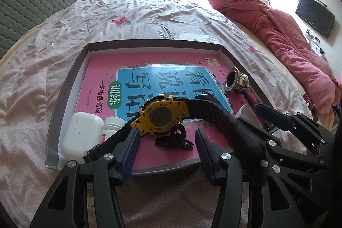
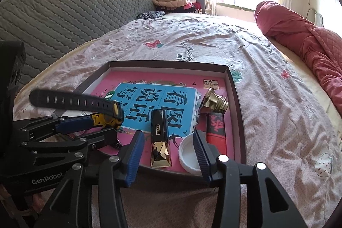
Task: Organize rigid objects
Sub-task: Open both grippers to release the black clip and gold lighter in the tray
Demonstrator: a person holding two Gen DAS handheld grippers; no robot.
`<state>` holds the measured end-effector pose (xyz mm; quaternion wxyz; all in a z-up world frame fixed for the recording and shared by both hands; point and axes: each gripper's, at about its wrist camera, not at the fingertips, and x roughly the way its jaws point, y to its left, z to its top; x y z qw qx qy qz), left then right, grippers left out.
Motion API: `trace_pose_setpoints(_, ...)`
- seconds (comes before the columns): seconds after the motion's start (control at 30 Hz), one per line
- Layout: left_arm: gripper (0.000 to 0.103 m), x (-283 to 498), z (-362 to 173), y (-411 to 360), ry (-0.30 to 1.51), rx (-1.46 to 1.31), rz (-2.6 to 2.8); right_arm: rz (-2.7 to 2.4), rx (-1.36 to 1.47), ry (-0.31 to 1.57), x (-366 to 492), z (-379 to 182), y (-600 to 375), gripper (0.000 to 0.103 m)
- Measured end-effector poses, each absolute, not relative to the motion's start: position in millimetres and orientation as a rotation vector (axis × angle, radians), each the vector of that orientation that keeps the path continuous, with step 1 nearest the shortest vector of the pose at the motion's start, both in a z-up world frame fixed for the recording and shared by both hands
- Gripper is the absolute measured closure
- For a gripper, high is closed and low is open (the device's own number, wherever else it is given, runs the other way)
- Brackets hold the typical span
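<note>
My left gripper (image 1: 168, 140) hung over the near edge of the shallow grey cardboard tray (image 1: 70, 82) that lay on the pink patterned bedsheet (image 1: 128, 14). Its blue-padded fingers (image 1: 130, 149) stood spread, pinching nothing. The yellow-cased wristwatch with a black rubber strap (image 1: 162, 115) lay just ahead of them, its case close to my left pad, though I could not tell whether it touched. One strap ran back toward the tray's near left corner, the other toward my right gripper (image 2: 168, 146). Under the watch lay a small black hair claw (image 1: 174, 139).

The tray floor was covered by a pink workbook with a blue title panel (image 1: 102, 69). At the near left corner sat a white rounded plastic case (image 1: 82, 134) and, just beside it, a white pill bottle (image 1: 112, 126).

My right gripper hovered over the near right part of the tray, fingers (image 2: 134, 153) likewise spread and holding nothing. Between them lay a black faceted tube with a gold end (image 2: 159, 140), and a white round lid (image 2: 189, 155) sat beside my right pad. Along the tray's right edge rested a red and black patterned cylinder (image 2: 215, 131), with a brass threaded fitting (image 2: 213, 103) at its far end.
</note>
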<state>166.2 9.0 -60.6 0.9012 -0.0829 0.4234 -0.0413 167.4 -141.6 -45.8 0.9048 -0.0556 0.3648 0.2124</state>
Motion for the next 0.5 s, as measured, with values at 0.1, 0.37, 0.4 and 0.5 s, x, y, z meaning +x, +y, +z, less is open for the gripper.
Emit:
trace_pose_setpoints(0.1,0.045,166.1,-60.3,10.5,0.877,-0.175,-0.086,0.437,-0.117,0.751,166.9,-45.5,-141.7,0.056)
trace_pose_setpoints(0.37,0.039,164.9,-56.7,12.9,0.875,-0.182,-0.071,0.409,-0.136,0.755,166.9,-46.8,-142.3,0.05)
trace_pose_setpoints(0.4,0.037,164.4,-55.8,13.0,0.873,-0.182,-0.07,0.406,-0.139,0.755,167.0,-47.0,-142.7,0.05)
trace_pose_setpoints(0.5,0.031,162.5,-53.2,12.8,0.873,-0.179,-0.07,0.384,-0.153,0.751,166.3,-46.4,-144.2,0.049)
